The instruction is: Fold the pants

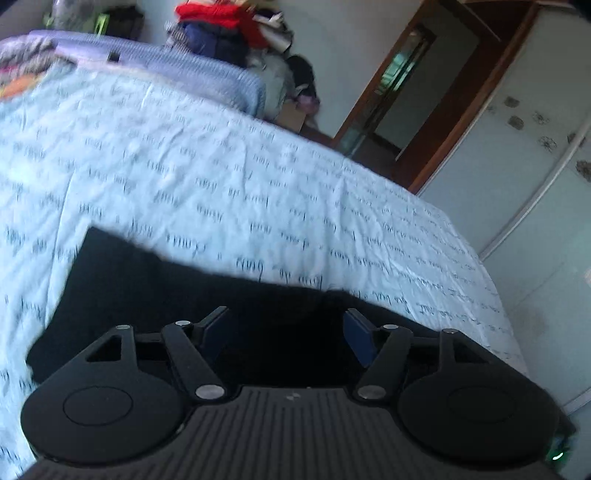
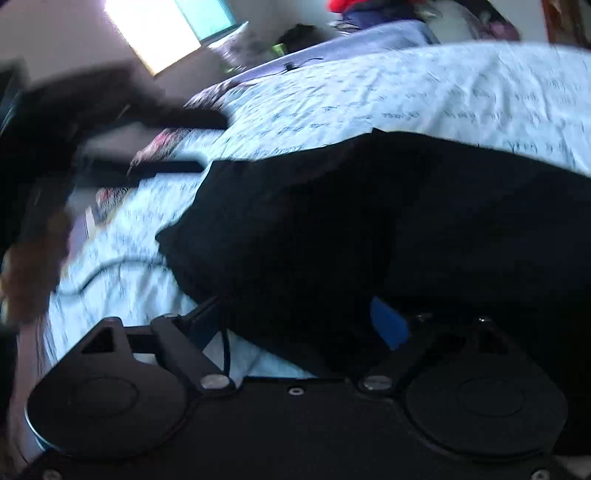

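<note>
Two black two-finger tools work over a black fabric pair of pants (image 1: 155, 295) lying on a bed covered with a pale blue sheet printed with dark script (image 1: 207, 162). From the left wrist view, the left tool (image 1: 286, 332) has its blue-padded fingers (image 1: 356, 338) spread wide, with the dark cloth directly beneath and ahead of them; the cloth is too dark to tell whether the pads touch it, and nothing is pinched between them. Ahead of that tool the pants end in a straight edge, with bare sheet beyond. Far ahead and to its left lies a lavender ribbed blanket (image 1: 192, 70), with a pile of red and navy clothes (image 1: 221, 26) behind it; to its right stand a brown wooden door frame (image 1: 436, 122) and a white sliding wardrobe door (image 1: 532, 155). From the right wrist view, the right tool (image 2: 299, 328) also stands wide, the pants (image 2: 369, 221) bunched between and over its fingers, covering most of the right one. A thin black cable (image 2: 226, 347) runs past its left finger.
</note>
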Available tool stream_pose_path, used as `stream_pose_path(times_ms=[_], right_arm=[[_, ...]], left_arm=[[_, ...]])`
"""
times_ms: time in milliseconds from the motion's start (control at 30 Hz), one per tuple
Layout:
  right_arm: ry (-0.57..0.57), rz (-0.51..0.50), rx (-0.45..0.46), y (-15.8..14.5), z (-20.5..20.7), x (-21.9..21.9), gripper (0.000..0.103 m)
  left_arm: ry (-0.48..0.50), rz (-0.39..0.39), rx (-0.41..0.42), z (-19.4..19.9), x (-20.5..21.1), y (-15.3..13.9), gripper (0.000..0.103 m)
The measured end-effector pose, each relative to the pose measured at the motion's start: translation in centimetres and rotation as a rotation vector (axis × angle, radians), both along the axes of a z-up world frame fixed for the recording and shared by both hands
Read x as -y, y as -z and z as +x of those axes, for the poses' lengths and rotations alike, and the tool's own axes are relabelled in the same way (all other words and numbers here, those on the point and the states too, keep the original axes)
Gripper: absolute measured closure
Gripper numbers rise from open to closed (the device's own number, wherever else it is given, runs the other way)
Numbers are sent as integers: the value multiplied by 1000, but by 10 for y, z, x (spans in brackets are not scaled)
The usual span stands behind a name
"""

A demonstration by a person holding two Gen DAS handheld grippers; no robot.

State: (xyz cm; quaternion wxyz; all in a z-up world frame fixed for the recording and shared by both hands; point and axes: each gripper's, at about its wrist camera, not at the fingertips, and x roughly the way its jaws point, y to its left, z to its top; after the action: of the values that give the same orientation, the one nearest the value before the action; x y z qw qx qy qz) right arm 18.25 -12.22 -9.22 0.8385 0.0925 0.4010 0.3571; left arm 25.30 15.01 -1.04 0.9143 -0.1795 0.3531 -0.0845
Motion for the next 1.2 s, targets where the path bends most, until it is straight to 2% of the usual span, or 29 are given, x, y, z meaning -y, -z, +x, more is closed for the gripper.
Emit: stream_pose_path(times_ms=[67, 133, 200, 267, 367, 400, 467, 567, 733, 900, 967, 1067, 1133, 1200], right_arm=[[27, 99, -56, -7, 11, 21, 15], [120, 260, -115, -14, 33, 53, 15], [200, 438, -190, -16, 59, 80, 15], [203, 572, -277, -11, 92, 88, 14], [154, 667, -458, 6, 136, 76, 13], [137, 684, -511, 12, 147, 69, 13], [116, 690, -560, 20, 163, 57, 13], [101, 627, -600, 32, 181, 42, 12], [59, 548, -621, 40, 190, 20, 12], [35, 468, -574, 29, 187, 9, 13], [49, 511, -566, 17, 179, 27, 13], [32, 610, -491, -3, 158, 71, 11], [93, 643, -451, -8, 137, 115, 10], [184, 686, -442, 0, 114, 152, 7]], left_arm=[[19, 35, 35, -5, 6, 1, 31], [24, 65, 56, -12, 14, 8, 31], [88, 70, 48, -17, 31, 18, 30], [172, 104, 63, -22, 56, 27, 30], [299, 142, 125, -25, 91, 40, 29], [325, 144, 127, -23, 100, 47, 29], [353, 122, 71, -14, 109, 61, 29], [365, 106, -34, -1, 115, 81, 29], [354, 82, -46, 2, 109, 84, 28], [335, 83, -44, 0, 111, 85, 28], [327, 81, -54, -1, 107, 76, 29], [330, 31, -10, -7, 90, 51, 28], [310, -19, 20, -1, 76, 32, 24], [268, -95, 17, 15, 66, 20, 12]])
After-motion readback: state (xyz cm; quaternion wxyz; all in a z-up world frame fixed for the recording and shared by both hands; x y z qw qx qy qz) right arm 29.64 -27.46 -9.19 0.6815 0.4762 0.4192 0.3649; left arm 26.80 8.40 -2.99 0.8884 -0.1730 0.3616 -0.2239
